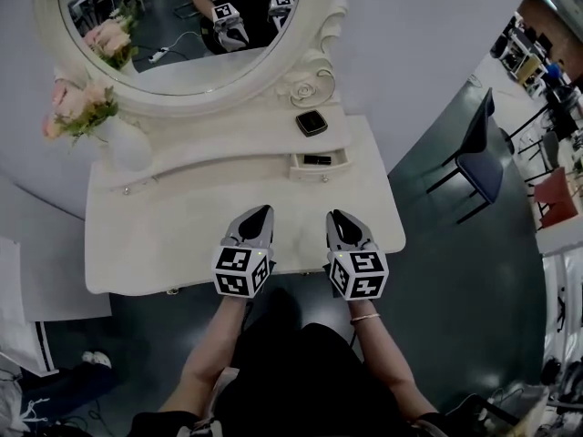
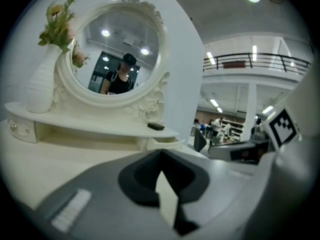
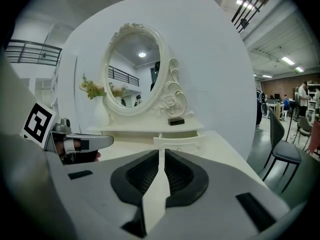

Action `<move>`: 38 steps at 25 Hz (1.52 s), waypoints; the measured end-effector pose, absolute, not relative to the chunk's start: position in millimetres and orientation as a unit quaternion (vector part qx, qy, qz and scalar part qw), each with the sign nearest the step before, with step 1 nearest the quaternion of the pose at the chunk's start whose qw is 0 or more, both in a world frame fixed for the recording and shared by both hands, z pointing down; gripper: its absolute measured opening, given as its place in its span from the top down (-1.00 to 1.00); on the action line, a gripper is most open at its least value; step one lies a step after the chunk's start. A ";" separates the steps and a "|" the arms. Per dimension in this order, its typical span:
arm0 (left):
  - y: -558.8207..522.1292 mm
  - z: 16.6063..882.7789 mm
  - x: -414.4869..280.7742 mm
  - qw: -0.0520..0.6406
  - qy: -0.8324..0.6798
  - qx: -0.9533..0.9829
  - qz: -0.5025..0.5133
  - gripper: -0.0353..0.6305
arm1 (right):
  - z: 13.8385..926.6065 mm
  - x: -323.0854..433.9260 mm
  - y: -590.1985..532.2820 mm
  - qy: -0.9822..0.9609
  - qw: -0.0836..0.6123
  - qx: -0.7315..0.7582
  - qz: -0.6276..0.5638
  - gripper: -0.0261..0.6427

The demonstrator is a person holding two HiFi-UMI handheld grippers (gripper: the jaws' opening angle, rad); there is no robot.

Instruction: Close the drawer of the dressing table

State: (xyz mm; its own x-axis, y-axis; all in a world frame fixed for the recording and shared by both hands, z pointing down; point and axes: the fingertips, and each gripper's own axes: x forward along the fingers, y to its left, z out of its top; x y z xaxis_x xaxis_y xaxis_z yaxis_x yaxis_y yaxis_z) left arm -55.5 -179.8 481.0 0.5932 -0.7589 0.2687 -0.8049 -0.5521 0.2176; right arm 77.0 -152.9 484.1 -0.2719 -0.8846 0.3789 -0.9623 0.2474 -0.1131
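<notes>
Flowers [image 1: 77, 107] are standing in a white vase [image 1: 123, 144] at the left end of the dressing table's raised shelf; beside them an oval mirror [image 1: 182, 16] in a carved white frame is rising above the shelf. Over the near edge of the worktop [image 1: 146, 235], the left gripper [image 1: 265, 210] is hovering with its fingers pressed together on nothing; the drawer [image 1: 319, 162] is lying ahead of it and off to its right, with bare worktop between them. That drawer is sitting under the right end of the shelf, just below a small black box [image 1: 311, 122]; it is standing pulled part-way out, small and white, showing a curved front with little knobs [image 3: 179, 140] and something dark inside. The right gripper [image 1: 336, 216] is hovering just beside the left one, its fingers likewise closed and empty, pointing almost straight at the drawer and not touching it; a dark chair [image 1: 478, 153] is standing on the floor at the far right.
</notes>
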 end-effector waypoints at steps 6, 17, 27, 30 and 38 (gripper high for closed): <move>-190.9 483.7 -55.4 0.163 -0.437 0.882 0.075 0.89 | 490.0 77.3 -167.5 -0.775 0.125 0.595 0.175 0.70; -207.3 487.2 -53.0 0.166 -0.443 0.877 0.079 0.89 | 496.9 84.2 -194.3 -0.776 0.138 0.589 0.178 0.52; -230.1 492.2 -47.3 0.173 -0.453 0.870 0.088 0.89 | 513.1 89.6 -229.4 -0.775 0.167 0.582 0.182 0.43; -235.4 495.2 -45.4 0.176 -0.455 0.868 0.091 0.89 | 520.4 90.9 -238.6 -0.773 0.178 0.580 0.186 0.42; -246.7 502.2 -42.7 0.184 -0.462 0.862 0.096 0.89 | 541.3 93.1 -254.6 -0.771 0.201 0.572 0.198 0.42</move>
